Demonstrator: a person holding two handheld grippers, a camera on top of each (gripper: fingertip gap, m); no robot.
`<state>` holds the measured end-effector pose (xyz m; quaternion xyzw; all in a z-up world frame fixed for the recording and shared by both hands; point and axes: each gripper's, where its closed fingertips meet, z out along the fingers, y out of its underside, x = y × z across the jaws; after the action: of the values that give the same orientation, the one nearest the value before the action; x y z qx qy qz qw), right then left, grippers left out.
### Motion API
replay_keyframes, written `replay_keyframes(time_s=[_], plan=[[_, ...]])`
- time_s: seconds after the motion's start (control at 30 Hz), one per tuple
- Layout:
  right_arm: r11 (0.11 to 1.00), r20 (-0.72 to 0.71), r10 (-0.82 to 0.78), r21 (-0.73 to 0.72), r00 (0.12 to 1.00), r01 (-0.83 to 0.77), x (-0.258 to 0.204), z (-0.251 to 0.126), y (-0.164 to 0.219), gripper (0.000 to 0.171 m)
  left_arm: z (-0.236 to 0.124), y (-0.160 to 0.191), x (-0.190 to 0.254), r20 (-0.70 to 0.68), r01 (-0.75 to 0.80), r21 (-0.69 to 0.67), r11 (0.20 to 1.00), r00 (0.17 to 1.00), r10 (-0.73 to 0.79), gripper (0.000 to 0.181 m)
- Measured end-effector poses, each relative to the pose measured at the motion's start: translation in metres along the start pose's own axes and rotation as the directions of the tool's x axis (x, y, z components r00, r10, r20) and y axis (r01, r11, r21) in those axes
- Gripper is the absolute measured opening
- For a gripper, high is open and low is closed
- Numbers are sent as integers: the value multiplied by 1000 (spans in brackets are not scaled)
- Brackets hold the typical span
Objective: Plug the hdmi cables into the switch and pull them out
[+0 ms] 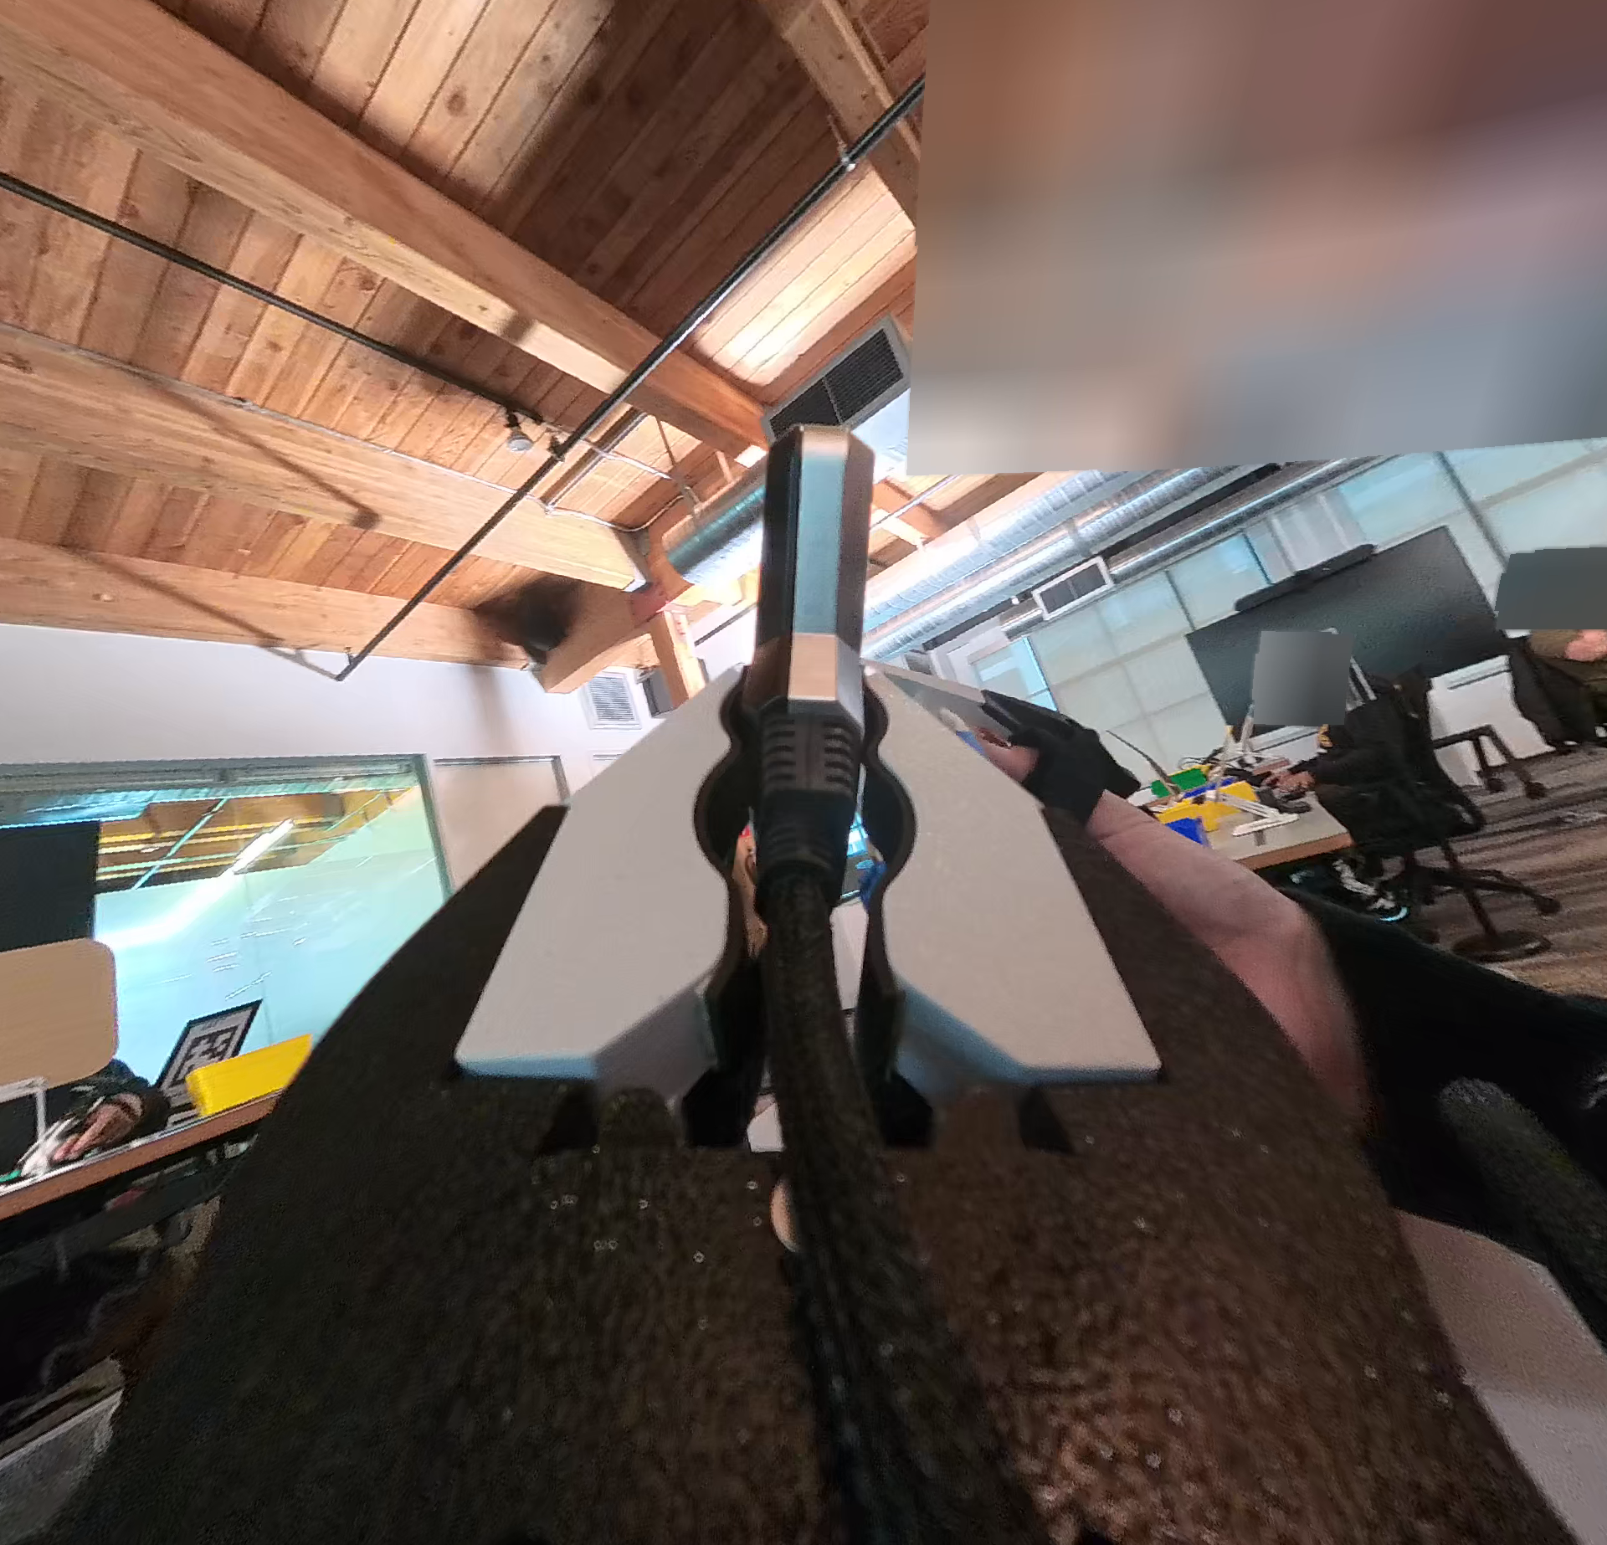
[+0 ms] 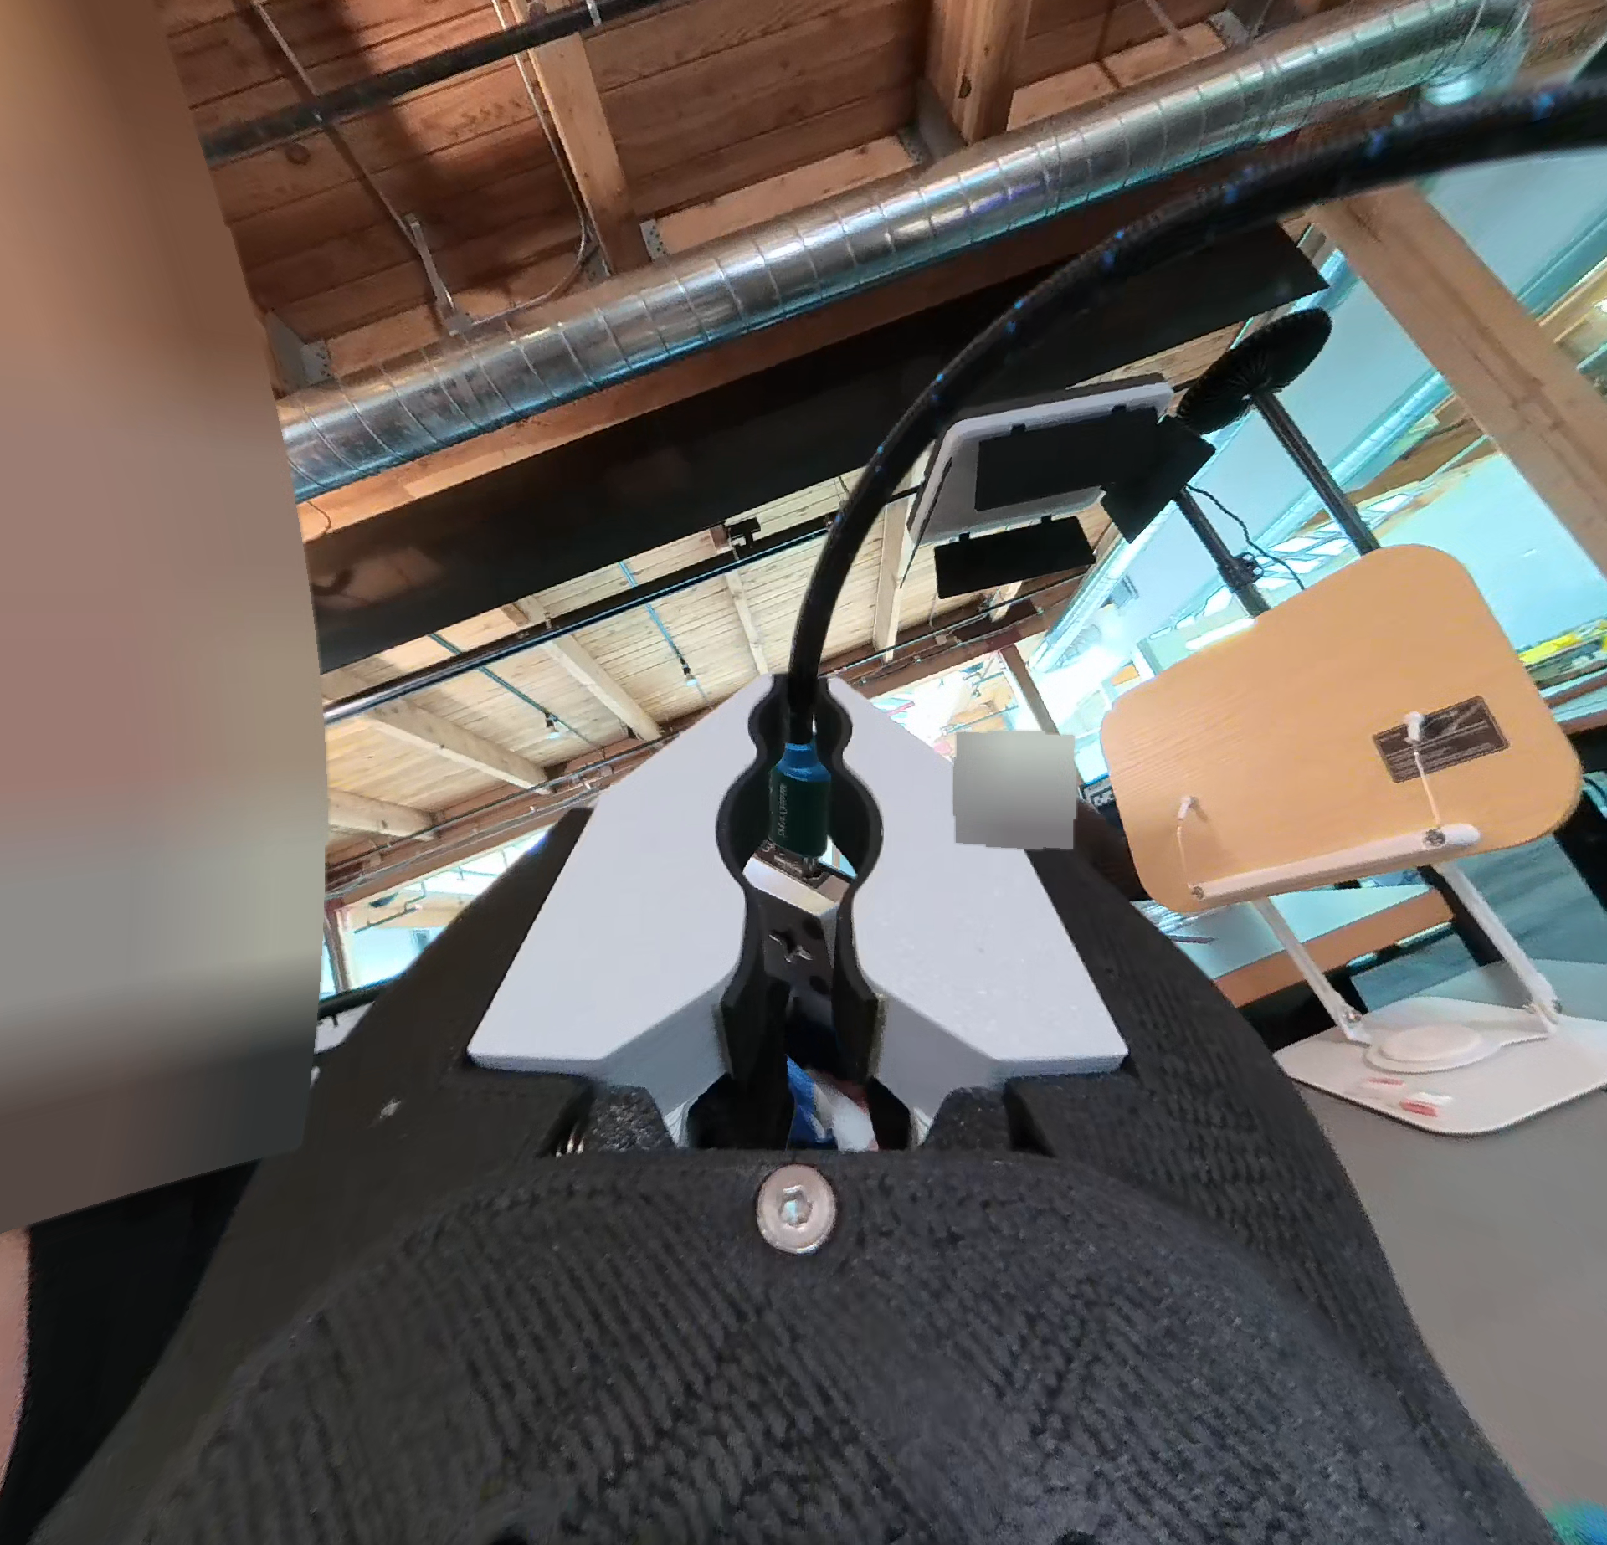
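My left gripper (image 1: 804,677) points up at the ceiling and is shut on the black ribbed strain relief (image 1: 804,764) of a braided black HDMI cable (image 1: 813,1025). Its long grey metal head (image 1: 817,547) sticks out past the fingertips. I cannot tell whether that head is a plug or the switch. My right gripper (image 2: 804,695) also points up and is shut on a teal-shelled plug (image 2: 796,808). That plug's black cable (image 2: 878,477) arcs up and away to the right. Its silver metal end (image 2: 796,890) faces back between the fingers.
A gloved hand (image 1: 1065,773) and a sleeve (image 1: 1217,895) lie just right of the left gripper. People sit at desks (image 1: 1287,834) at the right. A wooden stand (image 2: 1339,721) with a white base is on a grey table (image 2: 1478,1225). A yellow bin (image 1: 248,1077) sits at the left. My hands' fingertips stand some 7 centimetres from each other.
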<state>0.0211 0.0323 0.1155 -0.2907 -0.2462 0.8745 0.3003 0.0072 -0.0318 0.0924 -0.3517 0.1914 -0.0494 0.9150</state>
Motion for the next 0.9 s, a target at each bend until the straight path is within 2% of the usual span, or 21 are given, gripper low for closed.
replay_keyframes(time_s=[0.17,0.4,0.7,0.9], plan=[[999,-2,-34,-31,999,34,-2,0,2,4,-2,-3,-3,11,-8,8,1000,1000,8,20],[998,23,12,-65,1000,-10,-3,-1,3,4,-3,-6,-2,-28,-20,13,1000,999,21,19],[981,16,-149,-127,989,150,-14,0,4,4,-1,-8,3,-72,-28,9,1000,997,29,20],[975,29,-158,-154,987,160,-17,-1,5,4,-2,-11,5,-102,-15,17,1000,995,17,19]])
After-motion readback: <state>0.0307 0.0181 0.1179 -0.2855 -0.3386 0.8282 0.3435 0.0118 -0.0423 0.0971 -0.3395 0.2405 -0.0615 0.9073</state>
